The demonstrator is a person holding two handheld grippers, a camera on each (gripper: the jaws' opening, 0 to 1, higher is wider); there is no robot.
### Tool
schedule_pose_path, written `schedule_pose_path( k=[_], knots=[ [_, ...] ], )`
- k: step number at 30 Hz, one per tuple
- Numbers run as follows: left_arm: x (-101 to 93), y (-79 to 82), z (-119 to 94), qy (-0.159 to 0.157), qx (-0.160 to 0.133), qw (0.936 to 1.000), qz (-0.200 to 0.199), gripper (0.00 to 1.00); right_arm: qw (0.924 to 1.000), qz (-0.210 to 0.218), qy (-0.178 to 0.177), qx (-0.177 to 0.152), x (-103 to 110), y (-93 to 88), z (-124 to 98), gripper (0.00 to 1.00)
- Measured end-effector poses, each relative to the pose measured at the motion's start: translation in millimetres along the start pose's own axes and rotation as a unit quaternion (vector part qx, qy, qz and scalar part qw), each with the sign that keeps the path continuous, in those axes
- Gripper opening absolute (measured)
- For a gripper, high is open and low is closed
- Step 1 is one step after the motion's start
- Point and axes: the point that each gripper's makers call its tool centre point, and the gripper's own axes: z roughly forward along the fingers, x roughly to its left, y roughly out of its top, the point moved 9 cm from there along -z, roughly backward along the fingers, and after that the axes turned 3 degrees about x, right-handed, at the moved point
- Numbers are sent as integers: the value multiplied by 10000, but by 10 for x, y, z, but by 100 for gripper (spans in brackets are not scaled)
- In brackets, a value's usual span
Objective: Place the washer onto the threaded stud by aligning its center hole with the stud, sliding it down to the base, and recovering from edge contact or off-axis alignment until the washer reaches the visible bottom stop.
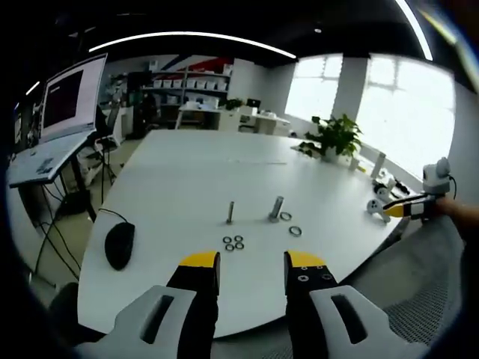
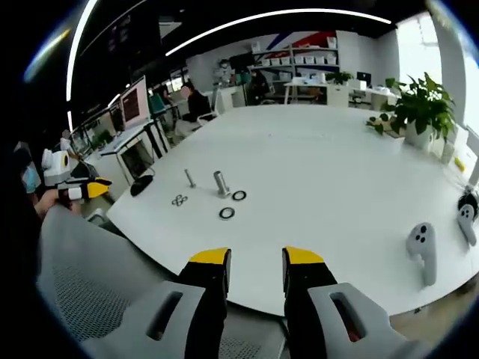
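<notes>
Left claw [image 1: 252,268] held level off the near edge of the white bench [image 1: 187,172], jaws parted with an empty gap, nothing gripped. Just ahead of its tips, a cluster of small washers [image 1: 233,243] lying flat. Beyond those, a thin stud [image 1: 230,212] upright, and to its right a thicker stud [image 1: 277,208] with one washer [image 1: 286,217] touching its base on the bench and another washer [image 1: 296,231] nearer the claw, apart. Left of the jaws, a black mouse [image 1: 119,244]. Far right, the other claw seen with yellow tips, gripped by a hand [image 1: 453,206].

Right claw [image 2: 256,262] likewise off the bench edge, jaws spread, holding nothing. Ahead and slightly left: thicker stud [image 2: 221,183], thin stud [image 2: 190,178], two loose washers [image 2: 227,213] and [image 2: 239,196], small cluster [image 2: 179,200] further left. To the right of the claw, a white controller [image 2: 423,250] on the bench. Potted plant [image 2: 423,108] far right.
</notes>
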Motion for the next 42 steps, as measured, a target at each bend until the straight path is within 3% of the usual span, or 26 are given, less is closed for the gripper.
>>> schedule_pose_path(
  k=[9,13,22,42],
  knots=[
    [-2,-14,7,-18,86,10000,5,32,10000,-68,29,25,1,4,3,29],
    [6,17,-12,-11,-125,9999,-51,32,10000,-25,-42,-47,-16,11,-7,29],
    [-1,-11,4,-23,55,10000,11,31,10000,-20,6,-19,-1,7,-3,29],
    [-18,-14,10,-85,103,9999,24,30,10000,-14,-19,34,-17,-13,2,29]
  ],
)
